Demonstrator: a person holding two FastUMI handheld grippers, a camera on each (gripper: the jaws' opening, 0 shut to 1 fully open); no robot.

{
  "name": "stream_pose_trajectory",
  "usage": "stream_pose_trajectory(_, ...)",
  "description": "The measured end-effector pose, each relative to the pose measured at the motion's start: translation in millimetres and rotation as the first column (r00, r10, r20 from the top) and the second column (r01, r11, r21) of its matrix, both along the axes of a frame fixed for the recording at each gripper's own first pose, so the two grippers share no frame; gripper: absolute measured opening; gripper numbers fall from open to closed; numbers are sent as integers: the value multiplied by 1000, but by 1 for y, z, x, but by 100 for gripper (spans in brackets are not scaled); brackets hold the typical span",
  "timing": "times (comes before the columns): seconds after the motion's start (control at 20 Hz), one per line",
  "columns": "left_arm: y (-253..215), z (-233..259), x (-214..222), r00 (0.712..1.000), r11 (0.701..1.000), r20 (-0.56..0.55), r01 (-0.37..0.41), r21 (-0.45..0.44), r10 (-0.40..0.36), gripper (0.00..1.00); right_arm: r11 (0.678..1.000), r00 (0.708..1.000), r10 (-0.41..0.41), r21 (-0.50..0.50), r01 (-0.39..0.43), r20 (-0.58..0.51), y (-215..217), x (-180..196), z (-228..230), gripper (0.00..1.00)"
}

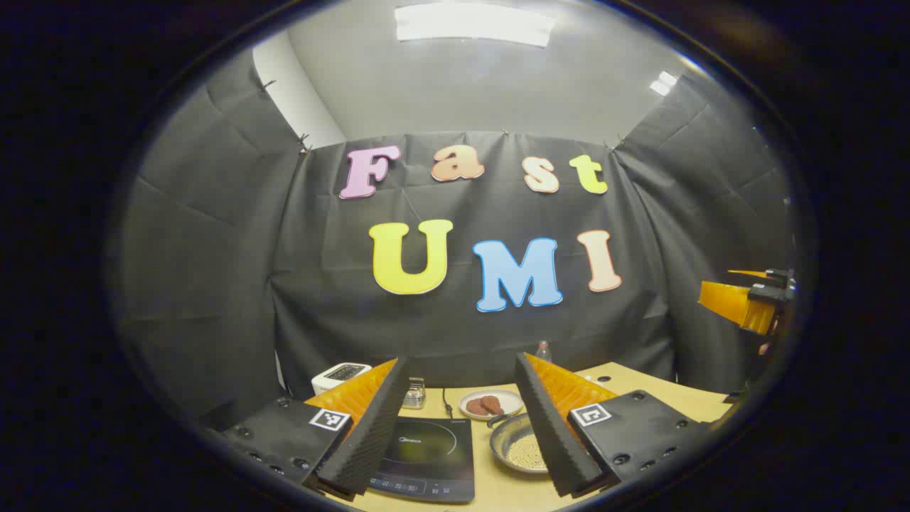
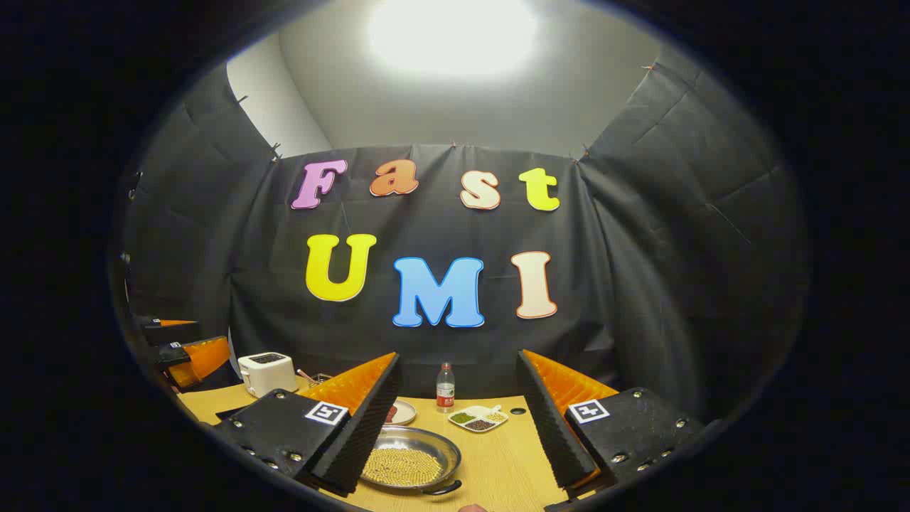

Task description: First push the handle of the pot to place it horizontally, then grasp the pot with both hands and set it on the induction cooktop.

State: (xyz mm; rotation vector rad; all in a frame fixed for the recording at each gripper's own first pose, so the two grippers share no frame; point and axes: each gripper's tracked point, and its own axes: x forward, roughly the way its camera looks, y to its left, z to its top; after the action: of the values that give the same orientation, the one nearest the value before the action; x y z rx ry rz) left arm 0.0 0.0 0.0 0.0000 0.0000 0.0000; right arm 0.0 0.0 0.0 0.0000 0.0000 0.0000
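Note:
A shallow metal pot (image 1: 522,448) holding small yellowish beans sits on the wooden table (image 1: 498,487), just right of the black induction cooktop (image 1: 426,455). Its dark handle (image 1: 498,419) points toward the back left. My left gripper (image 1: 462,358) hangs open above the cooktop and pot, holding nothing. In the right gripper view the pot (image 2: 409,462) lies low between the fingers, with a dark handle (image 2: 441,489) at its near right rim. My right gripper (image 2: 457,353) is open and holds nothing. It also appears far right (image 1: 746,302) in the left gripper view.
A plate of brown food (image 1: 490,404), a white toaster (image 1: 340,375) and a small rack (image 1: 416,393) stand behind the cooktop. A bottle (image 2: 445,387) and a divided dish of beans (image 2: 478,418) sit near the back. The other gripper (image 2: 185,355) hovers at the left.

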Motion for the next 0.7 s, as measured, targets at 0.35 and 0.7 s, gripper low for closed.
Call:
stream_pose_trajectory(0.35, 1, 2, -2, 1000, 1000, 12, -2, 9, 2, 92, 1000, 1000, -11, 12, 11, -12, -3, 2, -2, 97)
stream_pose_trajectory(0.7, 7, 3, -6, 1000, 1000, 14, -12, 13, 12, 100, 999, 998, -32, 23, 33, -47, -9, 6, -7, 97)
